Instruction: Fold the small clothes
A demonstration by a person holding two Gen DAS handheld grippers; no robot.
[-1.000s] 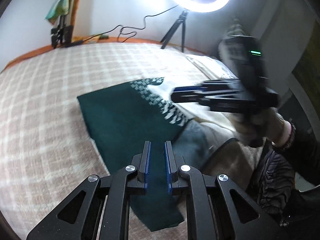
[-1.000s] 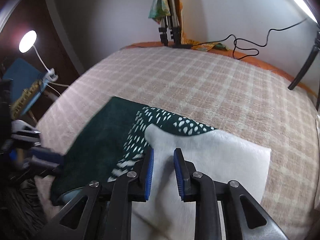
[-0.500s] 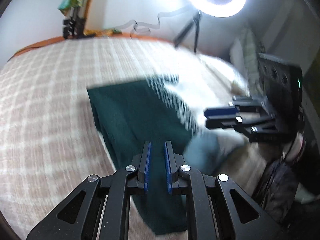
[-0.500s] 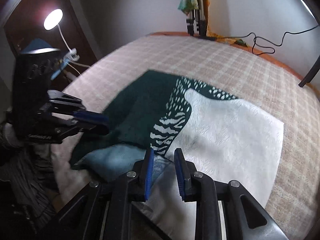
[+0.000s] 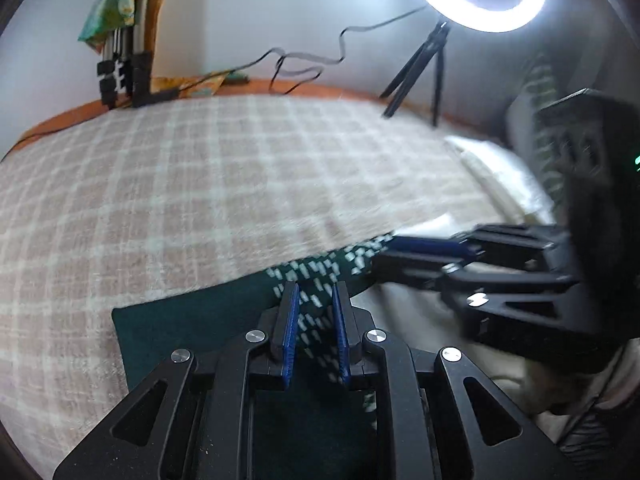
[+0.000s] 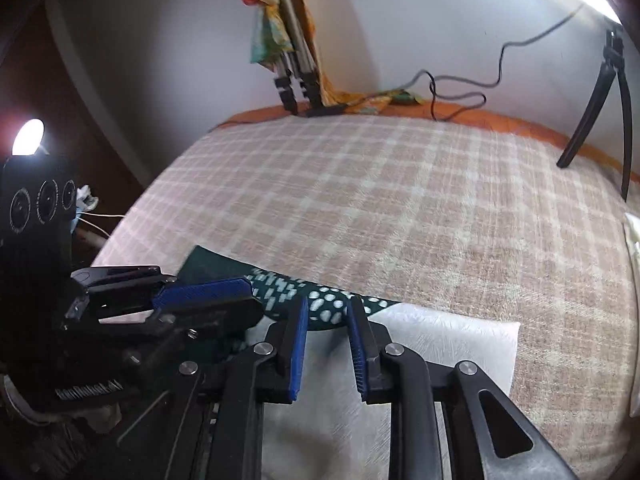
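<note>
Garment (image 6: 432,344), dark green, white-spotted, white panel: lower centre, flat on checked bedspread (image 6: 392,200); left gripper (image 5: 314,304) fingers parted, empty above it; right gripper (image 6: 327,312) likewise parted, empty.

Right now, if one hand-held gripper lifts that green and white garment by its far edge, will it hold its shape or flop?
The garment would probably flop: it lies flat on the checked blanket. It looks thin, so likely light. The white part seems smooth, so a shallow pinch by the right hand-held gripper might slip.
</note>
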